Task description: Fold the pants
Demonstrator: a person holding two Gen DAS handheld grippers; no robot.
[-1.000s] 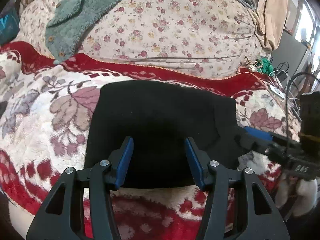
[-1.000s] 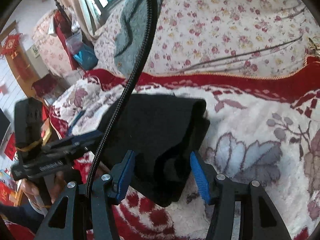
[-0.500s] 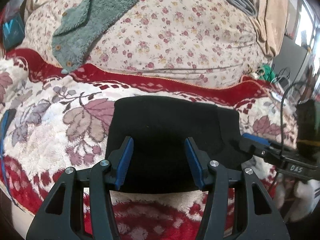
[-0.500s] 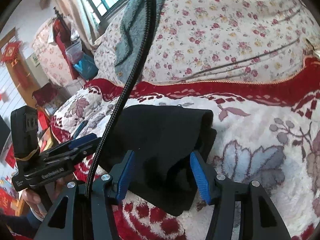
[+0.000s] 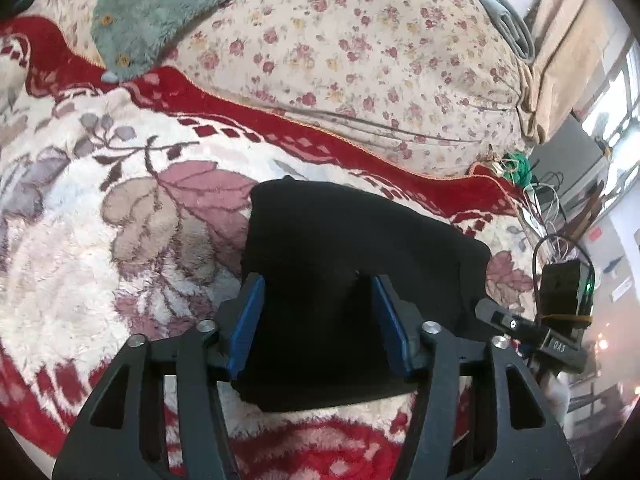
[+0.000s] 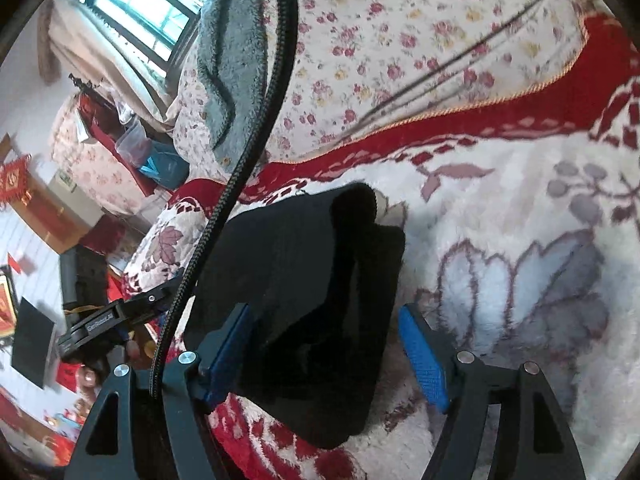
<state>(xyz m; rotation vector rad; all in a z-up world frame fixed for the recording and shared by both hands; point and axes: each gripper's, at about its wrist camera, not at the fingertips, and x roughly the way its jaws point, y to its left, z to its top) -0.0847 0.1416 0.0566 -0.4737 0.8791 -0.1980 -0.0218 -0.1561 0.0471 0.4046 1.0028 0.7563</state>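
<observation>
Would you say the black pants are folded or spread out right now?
Folded: the black pants lie as a compact, layered bundle on the blanket.

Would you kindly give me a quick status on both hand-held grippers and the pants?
Left hand-held gripper and right hand-held gripper both opening, nothing pinched. Black pants folded into a compact stack on the blanket. Black cable crosses right view.

Home bedroom: plush floral blanket (image 5: 120, 240) on bed, flowered quilt (image 5: 360, 60), curtained window (image 6: 132, 4).

A plush red-and-white floral blanket (image 5: 100, 248) covers the bed, with a rose-print quilt (image 5: 360, 60) and green fleece garment (image 5: 168, 4) behind.
</observation>
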